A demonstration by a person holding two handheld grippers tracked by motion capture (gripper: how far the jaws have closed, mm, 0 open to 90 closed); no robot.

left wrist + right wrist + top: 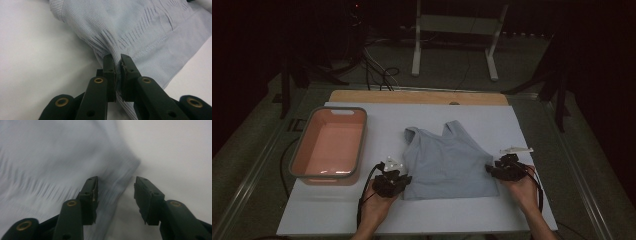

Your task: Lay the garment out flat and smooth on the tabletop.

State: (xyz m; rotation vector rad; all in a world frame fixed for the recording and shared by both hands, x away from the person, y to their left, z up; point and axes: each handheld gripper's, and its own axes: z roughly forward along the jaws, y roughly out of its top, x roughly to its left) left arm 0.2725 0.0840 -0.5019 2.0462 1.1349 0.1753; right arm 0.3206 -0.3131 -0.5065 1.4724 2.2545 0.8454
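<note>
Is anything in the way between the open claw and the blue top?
No. The right gripper has its jaws apart right over the edge of the light blue top, with nothing between. The left gripper is already pinching the cloth.

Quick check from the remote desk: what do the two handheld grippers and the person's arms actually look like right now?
Both the left gripper and the right gripper are black, with flat-faced jaws on jointed links fixed by brass-coloured rivets. The pads look worn at the edges. A dark cable trails from each gripper back along the forearm. A pale plate sits on top of each. The forearms are bare, with no sleeves or gloves in sight.
</note>
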